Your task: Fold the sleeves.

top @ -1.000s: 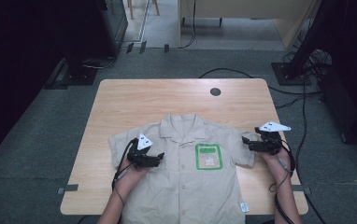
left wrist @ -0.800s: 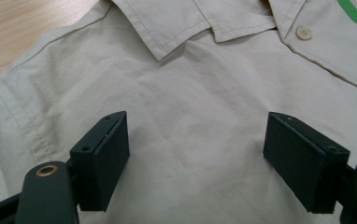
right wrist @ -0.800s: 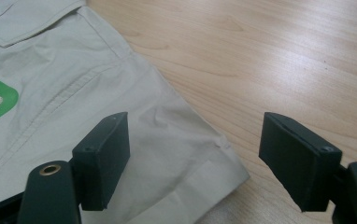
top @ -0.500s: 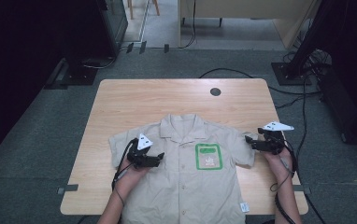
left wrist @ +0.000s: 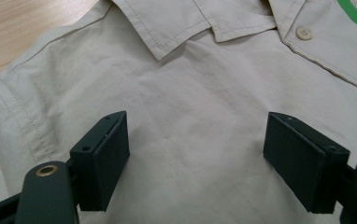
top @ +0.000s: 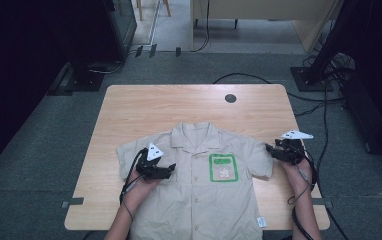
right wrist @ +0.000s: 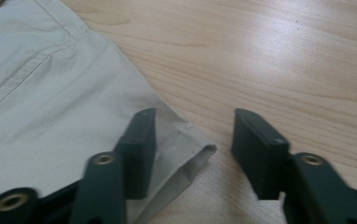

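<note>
1. High view: shirt [top: 206,185] lies flat, buttoned, at near centre of the table [top: 144,107]; its hem hangs over the near edge.
2. Left gripper [left wrist: 195,158] spread wide over the left chest cloth, holding nothing.
3. Right gripper [right wrist: 193,149] parted around the right sleeve [right wrist: 64,121] corner, not clamped.
4. Risk: jaws closing on the hem's edge alone may slip off; a low jaw could snag and bunch the cloth.

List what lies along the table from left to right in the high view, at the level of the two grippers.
Bare table → left gripper over the shirt's chest → green pocket patch → shirt sleeve → right gripper at the sleeve's edge.
</note>
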`<state>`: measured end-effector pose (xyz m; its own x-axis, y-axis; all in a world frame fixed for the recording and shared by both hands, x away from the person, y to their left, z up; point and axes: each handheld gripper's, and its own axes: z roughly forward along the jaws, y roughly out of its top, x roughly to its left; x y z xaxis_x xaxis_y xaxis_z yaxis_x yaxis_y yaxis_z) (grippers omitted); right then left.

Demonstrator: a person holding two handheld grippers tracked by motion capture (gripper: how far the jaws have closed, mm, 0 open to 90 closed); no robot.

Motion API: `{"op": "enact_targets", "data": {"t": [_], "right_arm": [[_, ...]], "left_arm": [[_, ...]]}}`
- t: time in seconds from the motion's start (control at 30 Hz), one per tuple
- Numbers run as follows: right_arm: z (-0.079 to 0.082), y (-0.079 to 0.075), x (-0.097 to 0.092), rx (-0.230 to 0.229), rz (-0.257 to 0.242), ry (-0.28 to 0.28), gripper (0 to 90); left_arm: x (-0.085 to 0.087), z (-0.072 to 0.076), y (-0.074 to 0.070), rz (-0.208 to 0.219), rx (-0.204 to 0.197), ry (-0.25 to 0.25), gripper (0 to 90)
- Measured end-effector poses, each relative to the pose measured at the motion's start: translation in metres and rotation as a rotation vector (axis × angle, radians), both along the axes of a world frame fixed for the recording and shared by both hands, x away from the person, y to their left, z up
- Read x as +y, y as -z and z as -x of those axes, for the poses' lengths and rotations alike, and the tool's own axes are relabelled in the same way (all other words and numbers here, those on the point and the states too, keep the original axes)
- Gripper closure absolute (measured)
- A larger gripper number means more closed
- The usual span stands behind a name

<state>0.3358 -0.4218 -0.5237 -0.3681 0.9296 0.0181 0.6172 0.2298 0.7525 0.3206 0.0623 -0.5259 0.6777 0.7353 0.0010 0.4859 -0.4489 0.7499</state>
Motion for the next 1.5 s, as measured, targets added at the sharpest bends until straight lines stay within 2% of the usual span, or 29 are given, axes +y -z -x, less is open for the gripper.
{"op": "enact_targets", "data": {"t": [0.1,0.13,0.17,0.23,0.37,0.5,0.73,1.23,1.5], "right_arm": [[0.002,0.000,0.000,-0.007,-0.005,-0.005,73.3],[0.002,0.000,0.000,-0.005,-0.009,-0.002,75.2],[0.002,0.000,-0.001,0.004,-0.024,-0.003,82.4],[0.001,-0.001,-0.001,0.016,-0.044,-0.008,85.9],[0.001,-0.002,0.001,0.017,-0.036,-0.017,87.0],[0.004,-0.007,0.001,-0.007,-0.054,-0.018,87.3],[0.010,-0.018,0.005,-0.077,-0.042,-0.030,87.2],[0.016,-0.031,0.020,-0.122,-0.026,-0.066,87.2],[0.017,-0.039,0.034,-0.141,-0.012,-0.092,87.0]], "left_arm": [[0.000,0.000,0.000,0.000,0.000,0.000,22.6],[0.000,0.000,0.000,0.000,0.000,0.000,22.6],[0.000,0.000,0.000,0.000,0.000,0.000,22.6],[0.000,0.000,0.000,0.000,0.000,0.000,22.6],[0.000,0.000,0.000,0.000,0.000,0.000,22.6],[0.000,0.000,0.000,0.001,0.001,0.000,22.6],[0.000,0.000,0.000,0.000,0.001,-0.001,22.6],[0.000,0.000,0.000,0.000,0.001,-0.004,22.7],[0.000,0.000,0.000,-0.001,0.001,-0.008,22.8]]}}
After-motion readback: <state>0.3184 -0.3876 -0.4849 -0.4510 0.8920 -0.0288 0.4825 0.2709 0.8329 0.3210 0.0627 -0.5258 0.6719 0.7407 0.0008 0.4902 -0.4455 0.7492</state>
